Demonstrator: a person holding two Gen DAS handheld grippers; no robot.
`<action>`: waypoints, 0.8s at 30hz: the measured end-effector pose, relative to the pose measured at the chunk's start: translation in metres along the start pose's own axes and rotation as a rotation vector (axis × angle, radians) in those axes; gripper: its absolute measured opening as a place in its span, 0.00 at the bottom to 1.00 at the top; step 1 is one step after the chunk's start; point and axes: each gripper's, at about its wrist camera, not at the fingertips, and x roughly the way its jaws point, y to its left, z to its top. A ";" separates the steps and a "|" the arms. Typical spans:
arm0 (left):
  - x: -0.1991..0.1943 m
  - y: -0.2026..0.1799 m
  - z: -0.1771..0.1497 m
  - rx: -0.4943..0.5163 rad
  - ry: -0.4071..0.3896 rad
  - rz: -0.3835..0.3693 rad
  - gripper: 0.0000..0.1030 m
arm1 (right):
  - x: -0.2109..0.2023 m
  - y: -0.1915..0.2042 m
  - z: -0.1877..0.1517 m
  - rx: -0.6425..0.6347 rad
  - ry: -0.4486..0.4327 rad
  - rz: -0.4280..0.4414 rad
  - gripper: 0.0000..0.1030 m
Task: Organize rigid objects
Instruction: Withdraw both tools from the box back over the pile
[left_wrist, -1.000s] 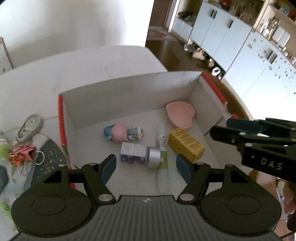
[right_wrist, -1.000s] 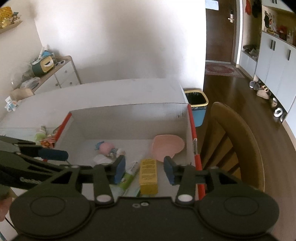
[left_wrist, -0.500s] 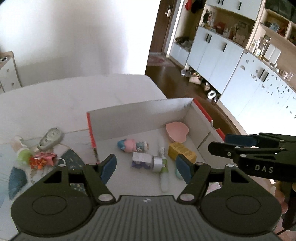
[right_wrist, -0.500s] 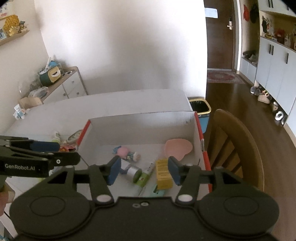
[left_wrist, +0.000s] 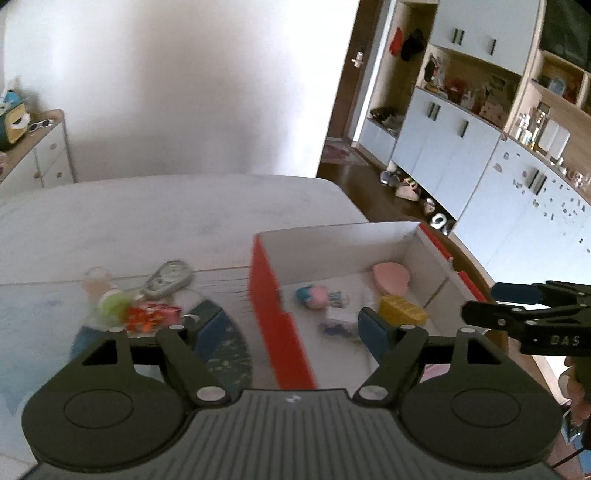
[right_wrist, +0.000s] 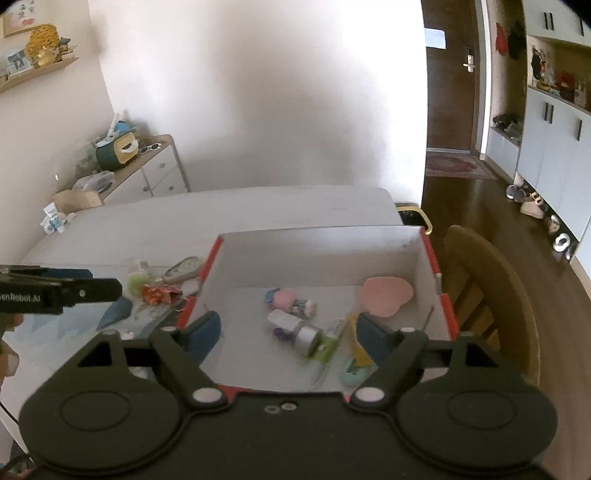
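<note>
A red-sided cardboard box sits on the white table. Inside lie a pink heart case, a small doll, a yellow box, a silver-capped bottle and a green tube. Left of the box lie a grey tape dispenser, a green-capped bottle and orange binder clips. My left gripper is open and empty above the box's left wall. My right gripper is open and empty above the box's near side.
A wooden chair stands right of the box. A yellow-rimmed bin is behind the table. A dresser stands at the back left. Cabinets line the right wall. A dark mat lies left of the box.
Both grippers have pulled back and up from the box, staying open. The left view has swung left, so the items beside the box now show nearer the centre.
</note>
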 end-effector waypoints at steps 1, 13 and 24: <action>-0.003 0.009 -0.001 -0.010 -0.003 0.001 0.76 | 0.000 0.006 -0.001 -0.008 -0.004 0.002 0.84; -0.020 0.090 -0.002 -0.056 -0.020 0.024 0.80 | 0.014 0.078 -0.007 -0.045 -0.022 0.076 0.99; 0.000 0.151 -0.011 -0.077 0.020 -0.013 0.93 | 0.051 0.151 -0.021 -0.086 0.042 0.156 0.99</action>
